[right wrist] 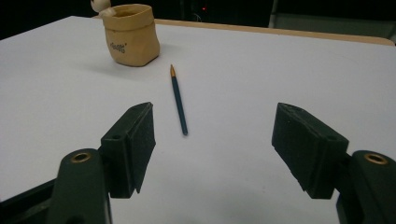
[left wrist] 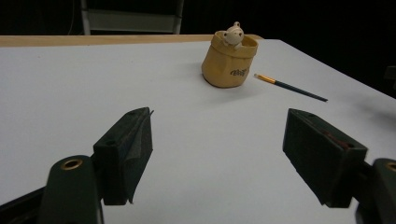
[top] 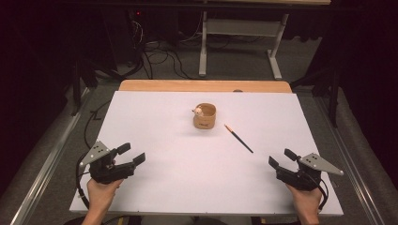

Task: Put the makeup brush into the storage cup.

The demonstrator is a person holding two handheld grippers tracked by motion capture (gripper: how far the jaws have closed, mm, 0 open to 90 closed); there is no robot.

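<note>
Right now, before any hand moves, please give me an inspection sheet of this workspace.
Surface: flat white board on a wooden table, its far edge showing.
Job's things: tan soft pouch-shaped holder upright, small pale figure at its rim; slim dark paintbrush lying flat beside it, apart.
Clutter: nothing seen.
Grippers: left hand-held gripper and right hand-held gripper both open, empty, near the front corners.
Cables: black cable trailing from the left one; tangled cables on the floor behind.
Surroundings: dark room, white desk frame beyond.
</note>
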